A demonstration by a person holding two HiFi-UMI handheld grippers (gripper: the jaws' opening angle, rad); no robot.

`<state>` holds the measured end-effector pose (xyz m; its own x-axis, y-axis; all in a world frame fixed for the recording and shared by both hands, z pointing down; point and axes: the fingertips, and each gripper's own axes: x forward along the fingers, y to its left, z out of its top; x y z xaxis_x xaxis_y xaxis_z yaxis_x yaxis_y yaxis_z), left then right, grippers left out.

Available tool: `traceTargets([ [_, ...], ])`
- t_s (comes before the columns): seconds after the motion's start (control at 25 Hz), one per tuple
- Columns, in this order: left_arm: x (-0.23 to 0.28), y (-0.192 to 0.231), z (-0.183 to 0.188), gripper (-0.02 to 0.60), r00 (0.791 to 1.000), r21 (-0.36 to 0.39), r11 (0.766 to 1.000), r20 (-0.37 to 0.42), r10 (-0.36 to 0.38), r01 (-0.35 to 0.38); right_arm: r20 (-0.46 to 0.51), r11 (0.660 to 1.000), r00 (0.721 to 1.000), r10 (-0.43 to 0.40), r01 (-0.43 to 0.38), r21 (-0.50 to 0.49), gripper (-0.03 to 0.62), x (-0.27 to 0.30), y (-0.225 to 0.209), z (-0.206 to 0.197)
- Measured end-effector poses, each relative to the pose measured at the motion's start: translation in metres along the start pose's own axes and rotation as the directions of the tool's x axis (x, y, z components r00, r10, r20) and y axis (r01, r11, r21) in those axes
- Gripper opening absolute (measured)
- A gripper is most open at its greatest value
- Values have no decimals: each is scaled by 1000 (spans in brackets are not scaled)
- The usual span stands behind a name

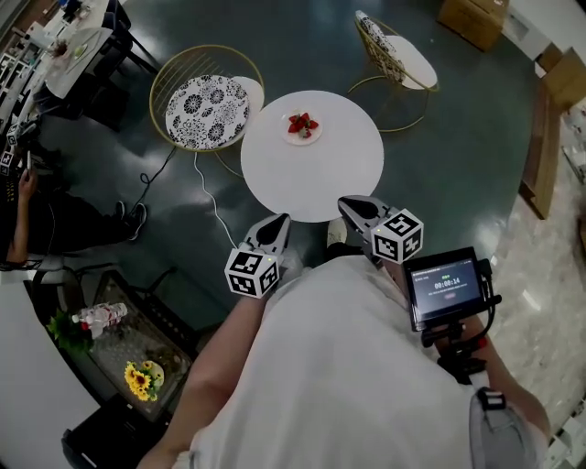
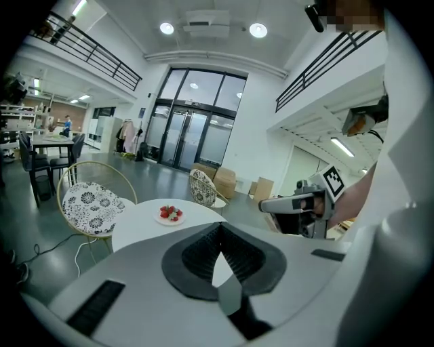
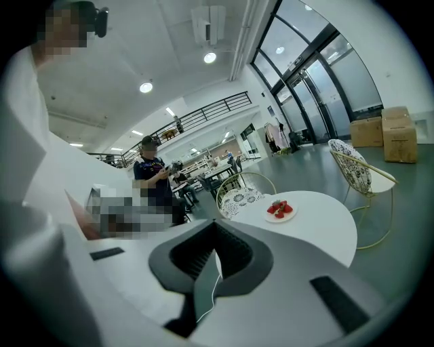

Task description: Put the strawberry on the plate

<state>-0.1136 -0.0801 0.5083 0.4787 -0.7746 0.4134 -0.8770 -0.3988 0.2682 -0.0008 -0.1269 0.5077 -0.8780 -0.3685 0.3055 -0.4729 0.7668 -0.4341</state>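
Several red strawberries (image 1: 302, 123) lie on a small white plate (image 1: 314, 136) on the far half of a round white table (image 1: 330, 174). My left gripper (image 1: 277, 223) and right gripper (image 1: 352, 203) hover side by side at the table's near edge, well short of the plate. Both are shut with nothing between the jaws. In the left gripper view the plate (image 2: 160, 219) sits ahead and to the left of the closed jaws, with the right gripper (image 2: 268, 202) off to the right. The right gripper view shows the strawberries (image 3: 279, 208) ahead and to the right.
A gold wire chair with a patterned cushion (image 1: 207, 110) stands left of the table, another chair (image 1: 394, 50) behind it to the right. A white cable (image 1: 209, 197) trails on the dark floor. A person (image 1: 37, 220) sits at far left. Cardboard boxes (image 1: 472, 18) stand at the back right.
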Motion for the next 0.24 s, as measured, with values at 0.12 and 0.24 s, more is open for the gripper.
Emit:
traceTargets([
  [0.12,4,-3,-3,6,1000,-1,1000,-4,-5,5,0,1000,1000,-3,3,2,6,-3,-2,-2],
  [0.24,5,-6,-6,7,1000,-2,1000,-10,-10,10,-3,1000,1000,-6,6,6,6,-6,-1,-6],
])
